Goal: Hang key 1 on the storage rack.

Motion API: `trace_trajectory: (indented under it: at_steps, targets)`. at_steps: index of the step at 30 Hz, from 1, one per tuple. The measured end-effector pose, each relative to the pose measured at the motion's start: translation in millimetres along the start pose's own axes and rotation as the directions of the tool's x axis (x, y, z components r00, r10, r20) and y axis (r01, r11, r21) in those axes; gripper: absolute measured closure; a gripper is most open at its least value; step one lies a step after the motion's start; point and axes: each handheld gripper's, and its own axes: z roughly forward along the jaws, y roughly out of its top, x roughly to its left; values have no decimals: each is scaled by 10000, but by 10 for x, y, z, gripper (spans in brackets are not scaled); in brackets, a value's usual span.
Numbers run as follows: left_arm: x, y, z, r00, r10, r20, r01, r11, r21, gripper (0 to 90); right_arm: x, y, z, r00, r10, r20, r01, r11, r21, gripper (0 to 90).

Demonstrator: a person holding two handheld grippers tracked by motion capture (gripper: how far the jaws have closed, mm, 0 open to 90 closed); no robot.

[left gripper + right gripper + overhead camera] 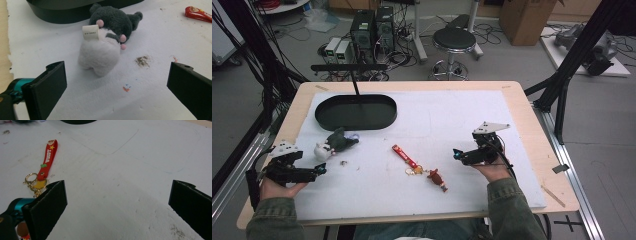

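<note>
Both hands rest at the near table edge. At left, the left gripper (318, 171) gapes empty before the plush toy (335, 142); its gripper view reveals a paper tag (90, 32). Rightward lie the red keychain (404, 156), then the right gripper (457, 154), equally wide and empty.

From my remote seat I see the surface (532, 130), light wood under a white mat. A black oval tray (356, 112) sits at the far left of the mat. Near it lies a grey and white plush toy (106, 42) with a paper tag, just beside a small brown smudge (142, 61). Mid-mat lies a red strap keychain (47, 158) with a gold ring and a small figure (438, 179). Beyond, on the floor, stand a black stool (454, 41), computer towers (372, 30) and a cardboard box (524, 17).
</note>
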Motion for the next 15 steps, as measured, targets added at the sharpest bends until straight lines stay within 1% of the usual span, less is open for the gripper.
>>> trace_trajectory:
  at_steps: [1,4,6,8,10,15]
  targets:
    - [0,0,-1,10000,-7,2,7,10000,-3,29,28,42,21,9999,-64,-94,65,9999,84,9]
    - [1,-1,-2,10000,-4,13,4,10000,-4,29,57,78,41,9998,-89,-153,90,9999,104,10]
    - [-4,-3,-2,10000,62,20,-62,10000,-10,29,104,141,83,9994,-241,-252,245,9995,177,10]
    - [-8,-3,4,9999,135,12,-135,9999,46,29,121,160,99,9993,-274,-258,279,9994,190,9]
    - [-7,-2,5,9999,168,13,-168,9998,68,29,169,221,147,9986,-360,-397,371,9989,272,9]
    - [-4,-4,-1,10000,90,17,-90,10000,23,29,259,321,244,9970,-498,-588,524,9977,436,9]
